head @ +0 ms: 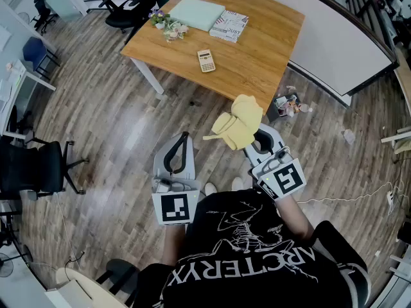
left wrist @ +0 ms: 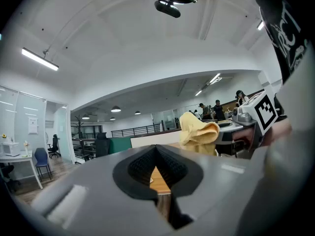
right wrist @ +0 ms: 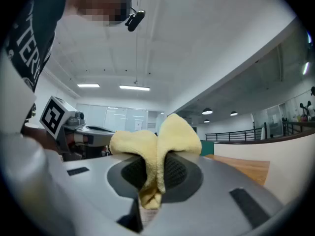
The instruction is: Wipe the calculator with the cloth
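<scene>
A small beige calculator lies flat on the wooden table, well ahead of both grippers. My right gripper is shut on a yellow cloth, held up in the air short of the table's near edge. In the right gripper view the cloth is pinched between the pads and bulges out above the right gripper. My left gripper hangs beside it to the left, over the floor. The left gripper is shut on nothing, its tips touching. The cloth shows to its right.
On the table's far side lie a pale green pad, a book and a small flower bunch. A white curved desk adjoins on the right. A small bin with litter sits by the table's corner. Office chairs stand at left.
</scene>
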### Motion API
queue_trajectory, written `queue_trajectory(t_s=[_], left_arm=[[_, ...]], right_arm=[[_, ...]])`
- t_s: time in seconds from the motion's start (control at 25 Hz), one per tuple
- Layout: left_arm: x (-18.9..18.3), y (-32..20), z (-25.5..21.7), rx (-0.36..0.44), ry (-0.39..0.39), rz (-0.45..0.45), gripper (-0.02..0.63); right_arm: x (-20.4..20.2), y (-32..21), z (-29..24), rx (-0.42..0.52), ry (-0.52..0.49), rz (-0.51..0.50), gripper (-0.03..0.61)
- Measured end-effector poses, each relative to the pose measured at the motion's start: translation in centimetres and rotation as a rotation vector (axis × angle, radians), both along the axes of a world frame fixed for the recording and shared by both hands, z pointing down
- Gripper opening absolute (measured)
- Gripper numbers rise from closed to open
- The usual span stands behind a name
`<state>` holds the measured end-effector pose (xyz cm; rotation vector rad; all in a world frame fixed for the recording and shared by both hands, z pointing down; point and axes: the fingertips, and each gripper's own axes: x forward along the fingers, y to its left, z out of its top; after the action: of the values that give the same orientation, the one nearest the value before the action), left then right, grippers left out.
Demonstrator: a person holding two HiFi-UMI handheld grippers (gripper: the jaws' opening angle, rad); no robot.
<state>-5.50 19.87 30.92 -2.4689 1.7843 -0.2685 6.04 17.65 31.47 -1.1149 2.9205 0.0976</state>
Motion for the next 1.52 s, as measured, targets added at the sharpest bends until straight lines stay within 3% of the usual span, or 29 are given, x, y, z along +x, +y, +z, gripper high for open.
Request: queue_trajectory(t_s=[0.72,1.24,1.52], left_arm=[[1.7,-1.8,0.6,-0.016,-0.011,-0.011,0.009],[7.2,-5.4,0.3,0.025,0.005,-0.066,0.009],[5.8,-10.3,1.4,0.007,0.017,-0.068,0.009]], right_arm=[[2.3,-1.6,0.3,-0.003,-0.038,-0.002,0.052],[7.4,-5.7,0.9,-0.005,-0.037,-0.048,0.052],[5.3,-10.9,2.4,-0.029,-0.036,-0.074,0.052]])
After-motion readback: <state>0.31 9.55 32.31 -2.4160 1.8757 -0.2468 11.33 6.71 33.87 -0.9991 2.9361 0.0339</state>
